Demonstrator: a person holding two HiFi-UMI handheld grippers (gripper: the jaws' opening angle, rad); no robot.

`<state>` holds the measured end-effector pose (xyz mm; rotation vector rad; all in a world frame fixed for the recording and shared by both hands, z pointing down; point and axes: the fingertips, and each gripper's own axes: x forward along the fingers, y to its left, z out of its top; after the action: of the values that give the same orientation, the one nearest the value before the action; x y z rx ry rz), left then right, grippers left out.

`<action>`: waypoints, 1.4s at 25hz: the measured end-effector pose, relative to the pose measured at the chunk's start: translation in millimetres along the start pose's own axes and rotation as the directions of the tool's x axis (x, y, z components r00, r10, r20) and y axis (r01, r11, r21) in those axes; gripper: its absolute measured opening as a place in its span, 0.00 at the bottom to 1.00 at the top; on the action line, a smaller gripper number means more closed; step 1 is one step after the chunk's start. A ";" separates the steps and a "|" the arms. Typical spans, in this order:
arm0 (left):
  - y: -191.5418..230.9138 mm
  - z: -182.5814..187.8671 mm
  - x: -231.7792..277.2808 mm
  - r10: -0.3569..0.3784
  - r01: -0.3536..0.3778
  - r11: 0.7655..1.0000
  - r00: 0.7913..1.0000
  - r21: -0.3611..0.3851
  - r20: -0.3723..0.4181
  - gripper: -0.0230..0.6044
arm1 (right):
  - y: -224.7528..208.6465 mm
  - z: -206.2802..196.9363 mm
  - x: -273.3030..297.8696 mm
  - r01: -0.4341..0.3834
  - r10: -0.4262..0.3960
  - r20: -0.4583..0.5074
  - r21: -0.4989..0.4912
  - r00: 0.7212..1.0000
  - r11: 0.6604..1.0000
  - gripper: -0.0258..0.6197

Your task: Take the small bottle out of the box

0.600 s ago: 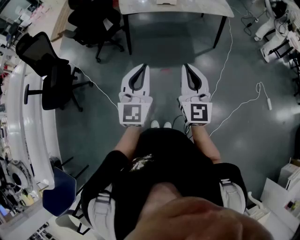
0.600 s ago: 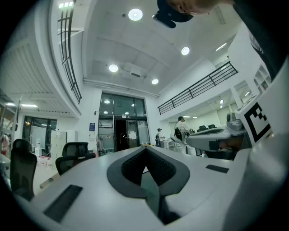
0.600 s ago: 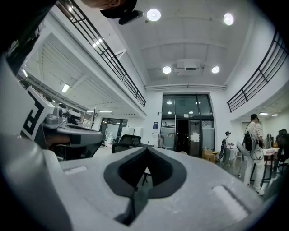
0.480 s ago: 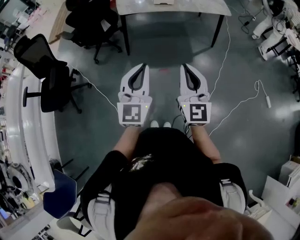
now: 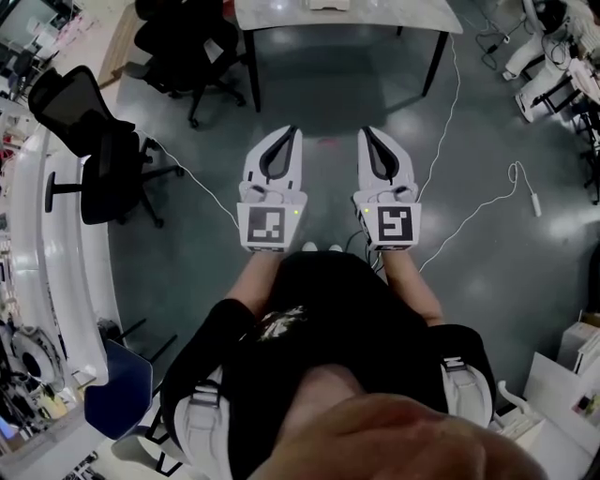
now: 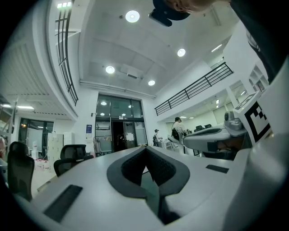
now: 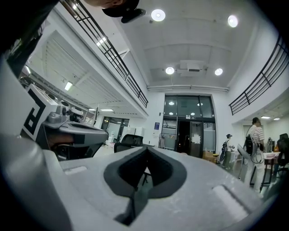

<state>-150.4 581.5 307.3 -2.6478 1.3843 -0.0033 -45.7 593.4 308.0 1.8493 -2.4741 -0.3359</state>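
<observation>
While a black swivel office chair [image 5: 89,141] stands at ten o'clock, the white left claw [image 5: 292,131] hangs level over the grey floor [image 5: 487,281], clenched on nothing. Just beside it, the white right claw [image 5: 365,131] is clenched empty too. Both point to twelve o'clock, towards a grey-topped bench [image 5: 375,17]. I cannot tell where the small bottle or its box is.

You stand on a glossy grey floor [image 5: 178,281] facing a white table [image 5: 347,14]. One black office chair [image 5: 187,47] sits just left of the table and another chair [image 5: 94,141] farther left. A white cable [image 5: 450,122] trails from the table's right end. Dark glass doors [image 7: 187,126] seem to lie beyond the table, under round ceiling lights [image 7: 158,15].
</observation>
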 end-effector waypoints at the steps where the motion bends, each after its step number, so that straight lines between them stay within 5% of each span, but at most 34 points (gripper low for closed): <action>1: 0.3 0.1 -1.0 -0.002 0.002 1.000 1.000 -0.003 0.003 0.05 | 1.3 1.2 -1.2 -0.002 0.002 0.013 0.004 1.000 1.000 0.03; 10: 1.1 -8.2 -11.0 -0.017 0.017 1.000 1.000 -0.008 0.014 0.06 | 11.4 -1.2 -11.9 0.014 -0.016 0.049 0.049 0.999 0.999 0.03; 14: 7.5 -13.0 -8.8 -0.037 0.036 0.998 0.999 0.044 0.029 0.06 | 15.2 -8.0 -10.3 0.021 -0.024 0.048 0.063 0.999 0.998 0.03; 27: 2.5 -14.4 -13.0 -0.057 0.058 0.998 0.998 -0.031 0.022 0.06 | 16.0 -2.4 -18.4 0.044 -0.047 0.056 0.056 0.997 0.997 0.03; 35: 0.1 -17.8 -22.1 -0.082 0.081 0.996 0.996 0.027 0.037 0.06 | 21.9 -1.5 -26.3 0.046 -0.048 0.054 0.047 0.997 0.998 0.03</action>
<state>-164.4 597.1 326.4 -2.6667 1.2559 0.0197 -58.5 624.1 316.4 1.9448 -2.4980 -0.3392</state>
